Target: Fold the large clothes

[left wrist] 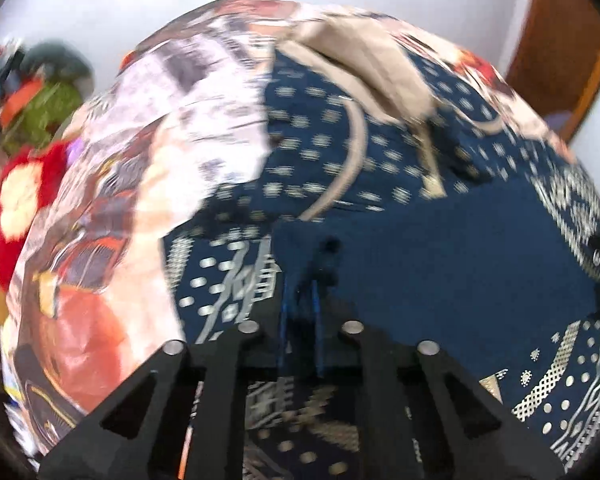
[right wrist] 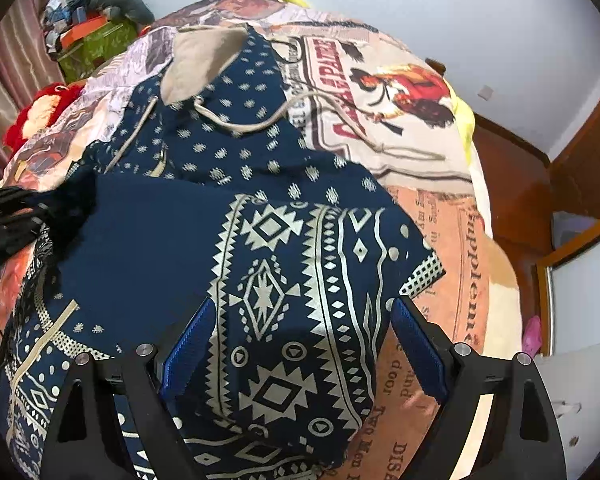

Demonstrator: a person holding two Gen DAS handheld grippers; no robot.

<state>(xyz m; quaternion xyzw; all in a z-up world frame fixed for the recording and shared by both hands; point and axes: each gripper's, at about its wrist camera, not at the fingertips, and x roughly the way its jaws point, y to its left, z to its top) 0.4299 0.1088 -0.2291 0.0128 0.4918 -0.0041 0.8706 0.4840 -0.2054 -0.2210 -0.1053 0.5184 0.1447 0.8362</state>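
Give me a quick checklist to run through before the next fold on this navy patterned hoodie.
1. Left tool shut on the navy hoodie: jaws closed, fabric apparently pinched; blurred, so cannot tell for sure.
2. Right tool open: ok, pads apart over the sleeve end.
3. Right tool gripping fabric: not ok, pads not pressing.
4. Drawstring tucked in: not ok, it trails onto the printed bedspread.
5. Hood flat: not ok, beige lining showing.

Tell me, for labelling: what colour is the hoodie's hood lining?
Beige hood lining, clearest in the right wrist view.
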